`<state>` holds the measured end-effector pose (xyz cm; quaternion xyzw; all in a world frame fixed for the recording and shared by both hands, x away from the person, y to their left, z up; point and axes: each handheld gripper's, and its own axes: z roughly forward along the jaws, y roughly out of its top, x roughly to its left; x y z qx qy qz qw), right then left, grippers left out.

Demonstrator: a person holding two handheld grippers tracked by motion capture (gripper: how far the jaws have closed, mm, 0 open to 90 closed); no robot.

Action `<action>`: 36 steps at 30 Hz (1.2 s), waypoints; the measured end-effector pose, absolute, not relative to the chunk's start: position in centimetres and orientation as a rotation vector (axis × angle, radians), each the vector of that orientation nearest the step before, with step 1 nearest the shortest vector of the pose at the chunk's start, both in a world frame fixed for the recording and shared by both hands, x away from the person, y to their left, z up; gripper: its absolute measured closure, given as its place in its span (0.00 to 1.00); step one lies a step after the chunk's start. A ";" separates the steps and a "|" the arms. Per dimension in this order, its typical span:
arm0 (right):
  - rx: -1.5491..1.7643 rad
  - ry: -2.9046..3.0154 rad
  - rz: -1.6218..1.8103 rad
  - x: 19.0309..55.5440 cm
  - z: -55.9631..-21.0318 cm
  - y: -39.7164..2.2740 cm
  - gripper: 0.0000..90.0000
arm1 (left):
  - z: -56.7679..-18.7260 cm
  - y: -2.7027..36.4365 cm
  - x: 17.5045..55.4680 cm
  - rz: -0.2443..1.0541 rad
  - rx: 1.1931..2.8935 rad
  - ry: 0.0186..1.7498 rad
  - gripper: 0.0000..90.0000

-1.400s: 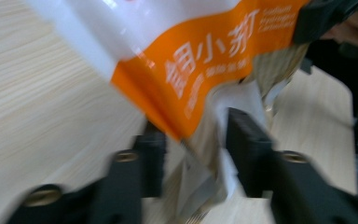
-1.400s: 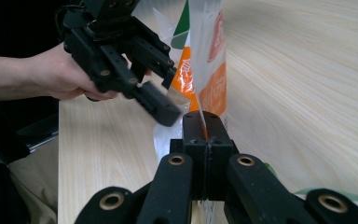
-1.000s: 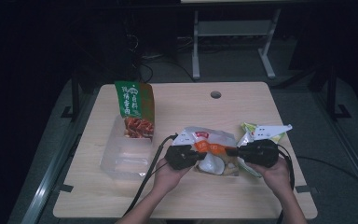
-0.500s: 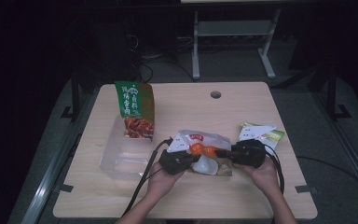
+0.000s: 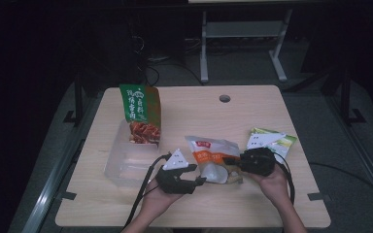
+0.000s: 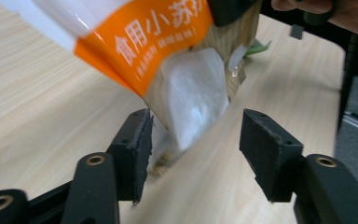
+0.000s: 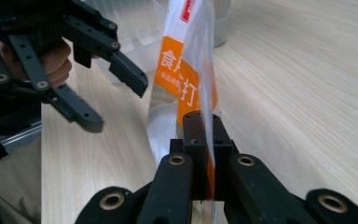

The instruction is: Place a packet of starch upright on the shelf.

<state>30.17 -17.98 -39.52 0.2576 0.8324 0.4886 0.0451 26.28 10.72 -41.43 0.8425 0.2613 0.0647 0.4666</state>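
An orange and white pouch (image 5: 212,156) with white powder inside is held off the table near its front middle. My right gripper (image 5: 229,161) is shut on the pouch's right edge; in the right gripper view its jaws (image 7: 200,128) pinch the clear film of the pouch (image 7: 182,74). My left gripper (image 5: 200,180) sits just left of the pouch, and its jaws have just been opening. In the left gripper view the pouch's lower corner (image 6: 191,98) hangs between the spread jaws of my left gripper (image 6: 193,149), with neither pad pressing on it.
A green pouch of red food (image 5: 141,114) stands upright in a clear plastic box (image 5: 119,162) at the left. A green and white packet (image 5: 274,141) lies behind my right hand. A cable hole (image 5: 225,98) marks the table's far side.
My left gripper has let go of the pouch, opened its jaws and drawn back to the left. The right gripper keeps its hold and has shifted slightly left with the pouch.
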 end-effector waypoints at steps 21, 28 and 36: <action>0.832 2.515 1.526 30.6 -37.5 -16.1 1.00 | -42.0 14.1 22.4 0.185 2.101 0.504 0.36; 0.817 2.542 1.524 31.3 -36.1 -14.4 1.00 | -42.3 14.6 22.3 0.196 2.098 0.511 0.33; 0.798 2.561 1.529 32.4 -34.6 -12.6 1.00 | -42.4 14.7 22.2 0.214 2.092 0.503 0.32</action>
